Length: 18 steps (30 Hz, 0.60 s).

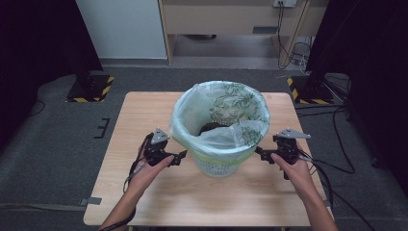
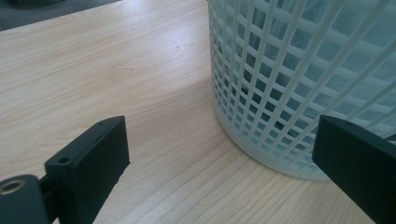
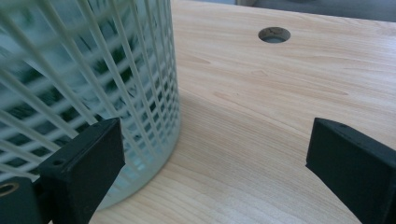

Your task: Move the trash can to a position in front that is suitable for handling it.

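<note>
1. Item: white lattice waste basket [image 1: 217, 166], lined w/ a pale green printed bag [image 1: 219, 113]. Stands upright at table centre, on the light wood table [image 1: 144, 120].
2. Left gripper [image 1: 182, 155]: at the basket's 9 o'clock, low, near its base. Jaws wide apart, nothing between them; in the left gripper view the lattice wall [image 2: 299, 79] sits just ahead, toward the far jaw, not touching as far as we can tell.
3. Right gripper [image 1: 258, 151]: at the basket's 3 o'clock, same height approx. Jaws apart, empty; in the right gripper view the lattice wall [image 3: 88, 70] is close beside the near jaw.
4. Step in hand, our reading: bracket the basket from both sides, or go for the bag's overhang.
5. To do it well: we would bring both grippers in level and at equal pace so the light basket doesn't skid or tip. If the bag is the target, lift to the folded rim at 9 and 3 o'clock and pinch film only, not lattice.
6. Risk: thin film may tear or slip.
7. Other: cable hole [image 3: 274, 34] in the table at approx 1 o'clock, right gripper view.
8. Brands, labels, writing: none legible; bag print is a leafy pattern, no text made out.
</note>
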Available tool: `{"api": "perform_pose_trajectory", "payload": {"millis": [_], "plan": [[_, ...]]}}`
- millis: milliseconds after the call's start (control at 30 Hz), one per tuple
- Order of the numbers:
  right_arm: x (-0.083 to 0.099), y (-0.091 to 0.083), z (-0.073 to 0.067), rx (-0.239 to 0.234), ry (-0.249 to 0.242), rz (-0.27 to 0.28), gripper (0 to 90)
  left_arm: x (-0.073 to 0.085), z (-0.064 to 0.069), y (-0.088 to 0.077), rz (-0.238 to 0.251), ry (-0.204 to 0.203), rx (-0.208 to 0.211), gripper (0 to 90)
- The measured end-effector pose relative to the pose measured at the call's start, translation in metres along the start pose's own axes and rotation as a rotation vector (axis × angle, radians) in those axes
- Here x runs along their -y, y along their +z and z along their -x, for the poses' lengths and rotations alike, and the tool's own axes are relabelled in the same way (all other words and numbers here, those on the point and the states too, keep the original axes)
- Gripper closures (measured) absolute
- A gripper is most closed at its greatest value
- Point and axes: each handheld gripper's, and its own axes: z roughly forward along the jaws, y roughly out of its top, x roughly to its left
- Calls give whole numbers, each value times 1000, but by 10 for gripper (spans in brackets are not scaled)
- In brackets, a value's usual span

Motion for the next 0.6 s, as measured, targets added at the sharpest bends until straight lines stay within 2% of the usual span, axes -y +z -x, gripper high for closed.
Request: {"api": "perform_pose_trajectory", "payload": {"millis": [33, 133, 367, 467, 533, 600], "plan": [[-3, -6, 2, -22, 11, 7, 42, -1, -2, -2, 3, 2, -1, 35], [-7, -13, 5, -45, 46, 23, 52, -6, -12, -11, 15, -6, -10, 41], [-15, -22, 10, -34, 54, 28, 64, -11, -26, -23, 54, -38, -33, 43], [-18, -24, 12, -31, 69, 27, 67, -13, -30, -27, 55, -40, -37, 43], [-21, -25, 12, -34, 73, 28, 83, -15, -32, -30, 48, -23, -48, 44], [-25, -28, 12, -41, 80, 32, 104, -18, -32, -33, 61, -29, -50, 51]]}}
